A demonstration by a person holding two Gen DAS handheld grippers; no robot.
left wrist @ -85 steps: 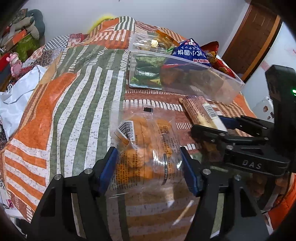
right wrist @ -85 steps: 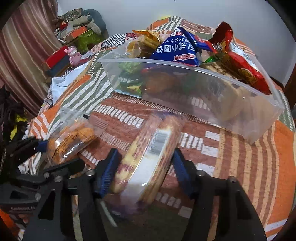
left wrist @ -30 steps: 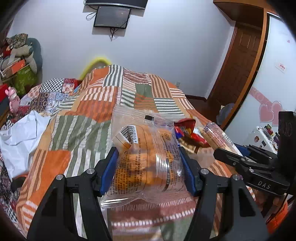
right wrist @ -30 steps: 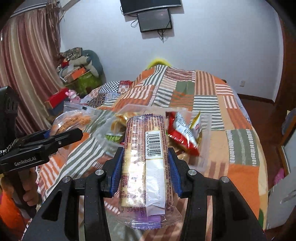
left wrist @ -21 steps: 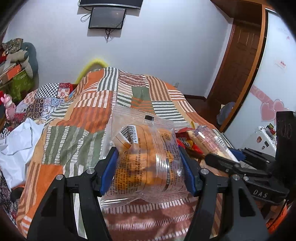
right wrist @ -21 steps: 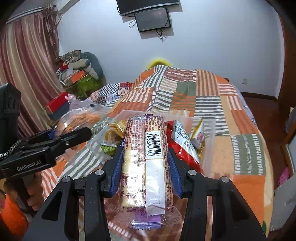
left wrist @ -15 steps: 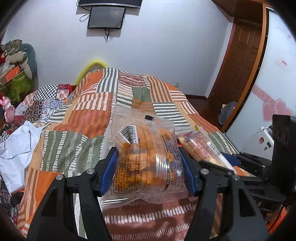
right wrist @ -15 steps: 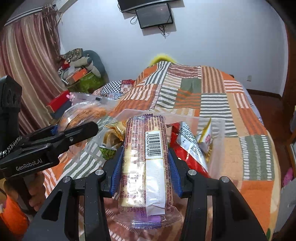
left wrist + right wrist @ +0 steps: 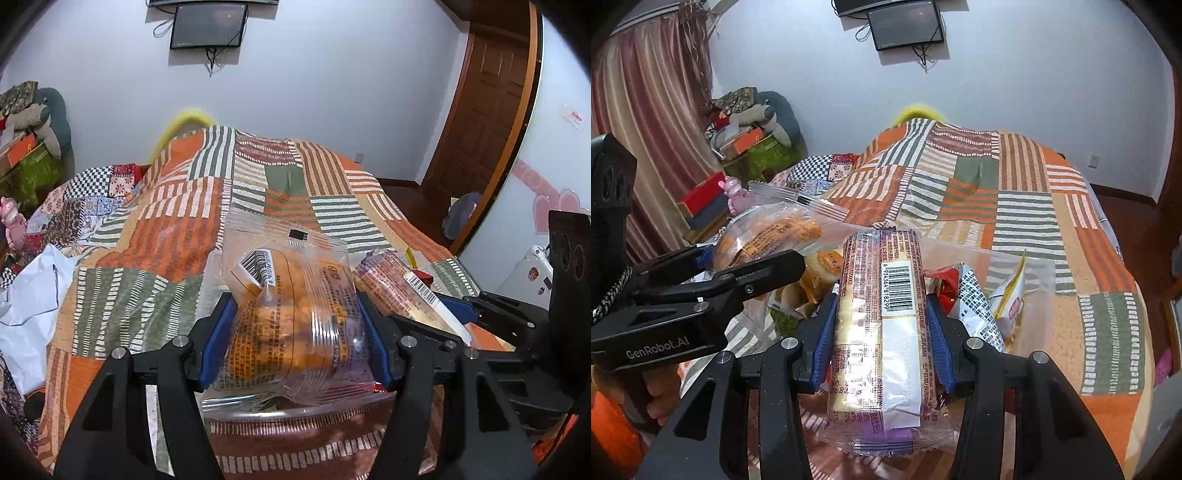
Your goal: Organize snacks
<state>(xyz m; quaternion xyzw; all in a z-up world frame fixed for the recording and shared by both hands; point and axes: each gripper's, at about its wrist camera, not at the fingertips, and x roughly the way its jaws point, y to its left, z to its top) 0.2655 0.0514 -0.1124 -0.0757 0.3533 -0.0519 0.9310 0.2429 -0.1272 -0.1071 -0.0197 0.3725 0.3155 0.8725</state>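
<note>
My left gripper (image 9: 297,332) is shut on a clear bag of orange snacks (image 9: 291,317) and holds it above the near rim of the clear plastic bin (image 9: 295,411). My right gripper (image 9: 881,332) is shut on a long biscuit pack with a barcode (image 9: 882,332) and holds it over the same bin (image 9: 1030,258), which holds a red and silver snack bag (image 9: 975,299) and other snacks. The biscuit pack also shows in the left wrist view (image 9: 402,291), and the left gripper with its orange bag shows in the right wrist view (image 9: 764,240).
The bin sits on a bed with a striped patchwork quilt (image 9: 229,195). A white cloth (image 9: 29,295) lies at the bed's left edge. A wooden door (image 9: 480,122) stands at the right. Boxes and soft toys (image 9: 750,129) are piled by the curtain.
Both grippers have lifted their packs off the quilt and carried them forward over the bin. In the last half second they have drifted a little closer to each other.
</note>
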